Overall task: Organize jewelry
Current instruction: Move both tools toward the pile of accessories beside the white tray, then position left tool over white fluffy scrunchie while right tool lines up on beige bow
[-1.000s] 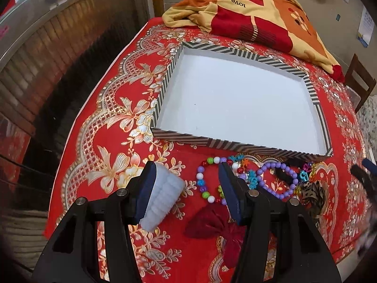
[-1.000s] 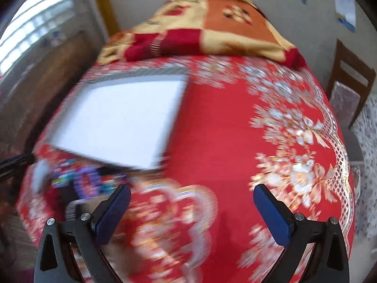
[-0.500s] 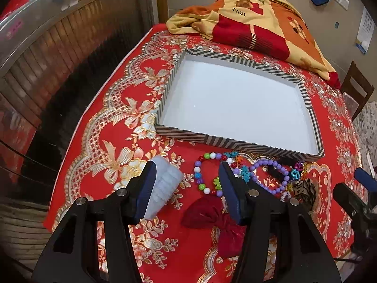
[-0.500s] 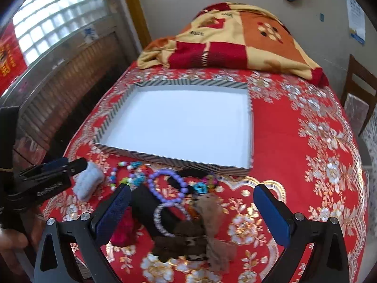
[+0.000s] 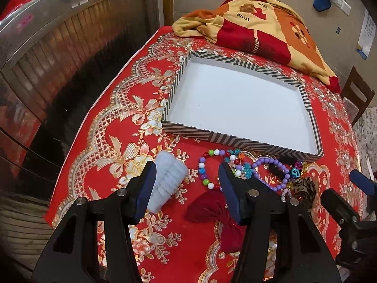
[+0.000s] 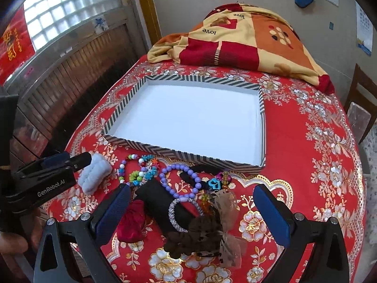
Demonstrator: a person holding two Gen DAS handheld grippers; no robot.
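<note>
A shallow striped box (image 5: 212, 139) (image 6: 183, 153) with a white floor stands empty on the red tablecloth. In front of it lies a jewelry pile: a multicolour bead bracelet (image 5: 203, 169) (image 6: 122, 168), a purple bead bracelet (image 5: 278, 165) (image 6: 181, 176), a silver bangle on a black roll (image 6: 181, 214), a red bow (image 5: 212, 210) (image 6: 132, 221), a brown bow (image 6: 212, 228) and a pale fluffy scrunchie (image 5: 167, 181) (image 6: 95, 174). My left gripper (image 5: 187, 188) is open above the scrunchie and bracelet. My right gripper (image 6: 192, 212) is open wide over the black roll.
A folded red, orange and yellow blanket (image 5: 259, 26) (image 6: 240, 37) lies at the table's far end. A wooden chair (image 5: 355, 94) (image 6: 360, 108) stands at the right. A ribbed metal wall (image 5: 59, 59) runs along the left table edge.
Both grippers have pulled back and risen a little. The right view swung left from the bare cloth to the jewelry pile. Nothing was picked up.
</note>
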